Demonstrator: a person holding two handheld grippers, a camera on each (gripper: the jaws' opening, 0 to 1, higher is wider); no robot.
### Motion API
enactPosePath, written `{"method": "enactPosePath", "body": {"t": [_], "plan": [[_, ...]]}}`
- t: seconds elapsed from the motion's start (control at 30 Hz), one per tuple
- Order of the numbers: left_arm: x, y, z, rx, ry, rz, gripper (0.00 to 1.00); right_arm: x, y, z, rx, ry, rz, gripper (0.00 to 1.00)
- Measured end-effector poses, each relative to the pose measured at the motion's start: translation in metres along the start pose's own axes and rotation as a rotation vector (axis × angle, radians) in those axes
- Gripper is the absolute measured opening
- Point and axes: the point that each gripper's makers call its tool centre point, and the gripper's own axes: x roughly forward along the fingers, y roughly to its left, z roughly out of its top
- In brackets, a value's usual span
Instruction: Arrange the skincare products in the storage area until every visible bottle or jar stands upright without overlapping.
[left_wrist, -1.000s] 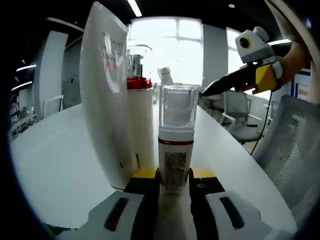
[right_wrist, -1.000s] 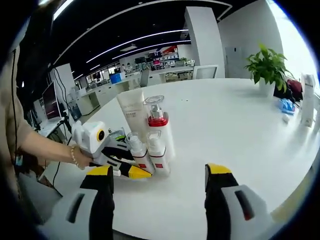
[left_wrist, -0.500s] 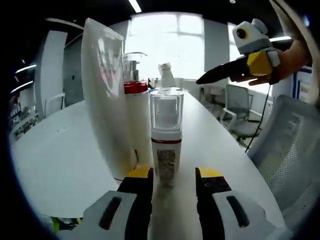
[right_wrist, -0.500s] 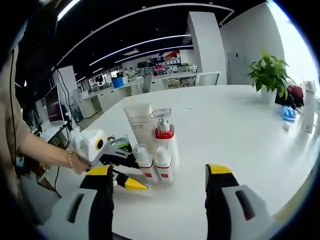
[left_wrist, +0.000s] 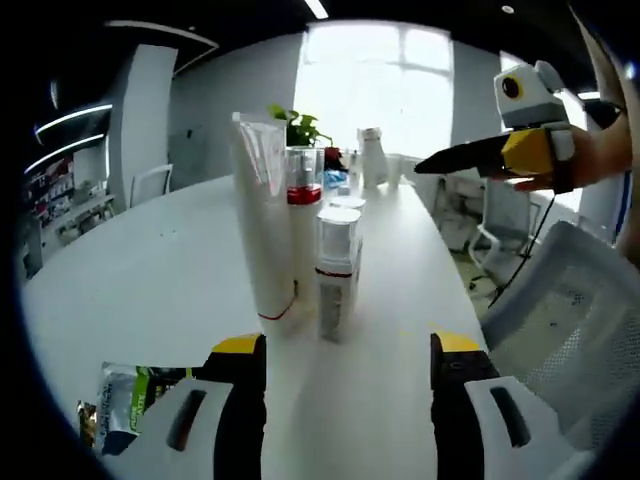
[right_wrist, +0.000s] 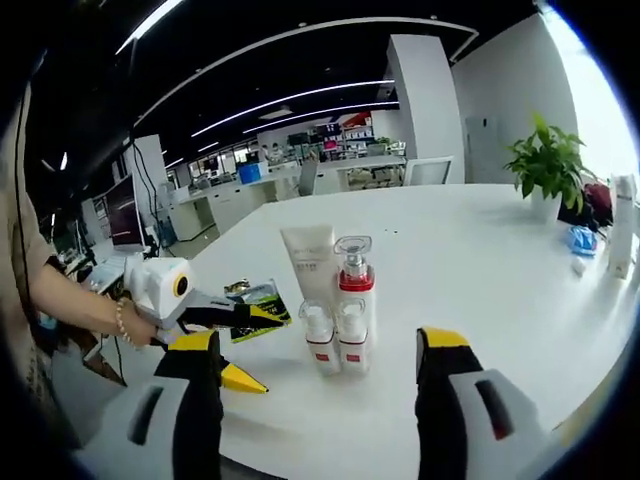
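Four skincare items stand upright in a tight group on the white table (right_wrist: 480, 260): a white tube (left_wrist: 262, 230) (right_wrist: 312, 260), a pump bottle with a red collar (left_wrist: 303, 200) (right_wrist: 355, 285), and two small clear-capped bottles (left_wrist: 338, 270) (right_wrist: 319, 340) (right_wrist: 352, 338). My left gripper (left_wrist: 348, 350) is open, a short way back from the nearest small bottle, with nothing between its jaws. In the right gripper view the left gripper (right_wrist: 258, 348) sits just left of the group. My right gripper (right_wrist: 318, 342) is open and empty, held in the air above the table's edge (left_wrist: 500, 150).
A green packet (left_wrist: 120, 410) (right_wrist: 255, 297) lies flat on the table beside the left gripper. A potted plant (right_wrist: 545, 170), a white bottle (right_wrist: 622, 240) and a blue item (right_wrist: 583, 240) stand at the far end. A mesh chair (left_wrist: 560, 320) is beside the table.
My left gripper has let go of the small bottle, opened wide and drawn back. The bottle stays upright next to the others. The right gripper stays open, hovering.
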Motion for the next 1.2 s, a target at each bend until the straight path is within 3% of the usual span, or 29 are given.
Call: {"method": "enactPosePath", "body": {"t": [0.23, 0.53, 0.77, 0.97, 1.2], "plan": [[-0.042, 0.001, 0.006, -0.063, -0.019, 0.112, 0.77, -0.001, 0.014, -0.005, 0.004, -0.003, 0.04, 0.85], [-0.094, -0.005, 0.0, -0.145, -0.028, 0.241, 0.85, -0.003, 0.027, -0.02, -0.019, 0.026, 0.084, 0.89], [-0.135, -0.01, -0.011, -0.26, -0.055, 0.354, 0.86, 0.0, 0.038, -0.033, -0.043, 0.061, 0.128, 0.9], [-0.164, -0.021, -0.027, -0.358, -0.041, 0.436, 0.9, 0.001, 0.052, -0.041, -0.073, 0.087, 0.172, 0.91], [-0.193, -0.028, -0.038, -0.421, -0.05, 0.518, 0.95, 0.0, 0.059, -0.045, -0.098, 0.102, 0.207, 0.9]]}}
